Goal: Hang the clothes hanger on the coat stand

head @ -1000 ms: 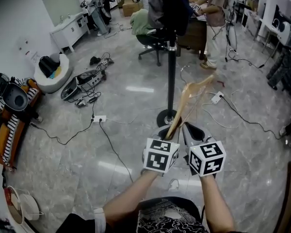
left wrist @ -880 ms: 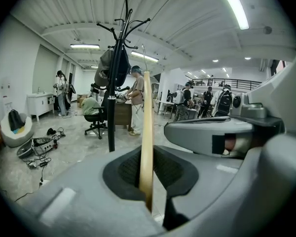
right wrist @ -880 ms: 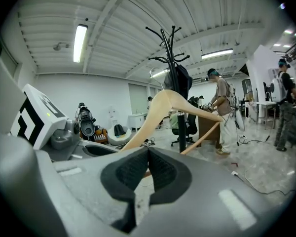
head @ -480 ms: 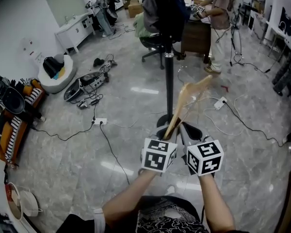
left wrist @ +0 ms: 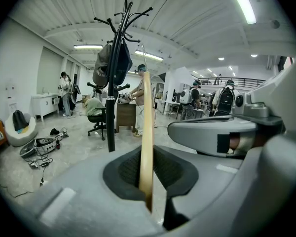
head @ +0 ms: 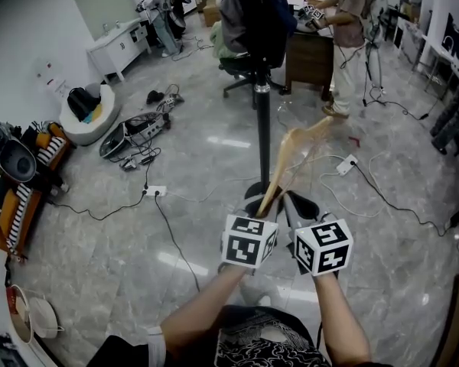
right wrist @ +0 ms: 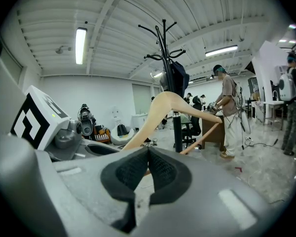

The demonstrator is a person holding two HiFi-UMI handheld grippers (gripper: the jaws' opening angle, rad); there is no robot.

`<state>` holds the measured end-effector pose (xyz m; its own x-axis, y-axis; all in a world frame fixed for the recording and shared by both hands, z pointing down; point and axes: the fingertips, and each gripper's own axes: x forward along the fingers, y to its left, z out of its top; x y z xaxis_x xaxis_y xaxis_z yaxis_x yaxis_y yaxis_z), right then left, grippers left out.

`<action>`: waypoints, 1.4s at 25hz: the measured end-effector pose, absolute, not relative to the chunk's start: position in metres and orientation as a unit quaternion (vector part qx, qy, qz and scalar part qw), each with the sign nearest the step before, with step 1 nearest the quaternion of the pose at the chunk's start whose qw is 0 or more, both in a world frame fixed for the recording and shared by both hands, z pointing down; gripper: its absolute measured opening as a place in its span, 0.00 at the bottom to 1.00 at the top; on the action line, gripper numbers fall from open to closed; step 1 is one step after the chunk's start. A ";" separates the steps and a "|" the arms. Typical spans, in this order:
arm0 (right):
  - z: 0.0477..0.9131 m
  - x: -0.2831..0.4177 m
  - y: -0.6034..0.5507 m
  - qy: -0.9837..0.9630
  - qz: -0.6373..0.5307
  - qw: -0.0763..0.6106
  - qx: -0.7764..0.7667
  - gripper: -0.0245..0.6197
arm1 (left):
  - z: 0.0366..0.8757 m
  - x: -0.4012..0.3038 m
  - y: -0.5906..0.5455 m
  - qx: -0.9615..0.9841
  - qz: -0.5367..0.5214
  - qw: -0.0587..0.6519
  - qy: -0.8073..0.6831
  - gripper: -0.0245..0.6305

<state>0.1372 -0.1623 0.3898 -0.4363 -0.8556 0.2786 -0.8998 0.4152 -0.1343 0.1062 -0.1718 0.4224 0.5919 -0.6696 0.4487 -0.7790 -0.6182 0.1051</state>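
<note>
A light wooden clothes hanger [head: 289,153] slants up from my left gripper [head: 266,205], which is shut on one end of it. In the left gripper view the hanger [left wrist: 147,127] stands edge-on between the pads. The black coat stand [head: 262,121] rises just beyond the hanger, with dark clothes [head: 249,14] on its top hooks; it also shows in the left gripper view [left wrist: 112,83] and the right gripper view [right wrist: 176,102]. My right gripper [head: 297,205] sits close on the right of the left one, its pads together with nothing between them. The hanger [right wrist: 160,110] passes behind those jaws [right wrist: 148,149].
Cables and a power strip [head: 156,190] lie on the grey marble floor. An office chair [head: 241,71] and a desk stand behind the coat stand, with a person [head: 350,37] next to them. Bags and gear [head: 134,132] sit at the left.
Both grippers and the hanger keep nearly the same pose. The coat stand and the room have shifted slightly left and nearer in the head view.
</note>
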 end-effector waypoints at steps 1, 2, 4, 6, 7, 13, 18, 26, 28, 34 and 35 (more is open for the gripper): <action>0.391 0.139 -0.165 -0.836 0.133 0.084 0.525 0.04 | 0.423 0.107 -0.174 0.880 0.186 0.148 -0.411 0.10; 0.391 0.140 -0.167 -0.836 0.134 0.085 0.526 0.04 | 0.423 0.108 -0.177 0.880 0.186 0.148 -0.411 0.10; 0.392 0.141 -0.174 -0.835 0.133 0.085 0.528 0.04 | 0.424 0.109 -0.183 0.881 0.185 0.148 -0.409 0.10; 0.392 0.143 -0.181 -0.833 0.132 0.085 0.531 0.04 | 0.424 0.111 -0.191 0.883 0.184 0.146 -0.406 0.10; 0.393 0.143 -0.185 -0.832 0.132 0.085 0.532 0.04 | 0.425 0.111 -0.195 0.885 0.183 0.145 -0.403 0.10; 0.395 0.146 -0.210 -0.824 0.134 0.092 0.543 0.04 | 0.426 0.113 -0.223 0.889 0.183 0.147 -0.392 0.10; 0.396 0.136 -0.232 -0.817 0.137 0.093 0.553 0.04 | 0.428 0.104 -0.246 0.894 0.186 0.150 -0.380 0.10; 0.400 0.126 -0.265 -0.807 0.141 0.098 0.566 0.04 | 0.435 0.099 -0.278 0.901 0.191 0.153 -0.359 0.10; 0.400 0.123 -0.271 -0.804 0.141 0.097 0.569 0.04 | 0.437 0.096 -0.284 0.902 0.193 0.154 -0.355 0.10; 0.400 0.115 -0.288 -0.795 0.141 0.098 0.582 0.04 | 0.443 0.090 -0.299 0.906 0.202 0.153 -0.338 0.10; 0.400 0.115 -0.291 -0.793 0.141 0.097 0.584 0.04 | 0.444 0.090 -0.302 0.907 0.204 0.153 -0.335 0.10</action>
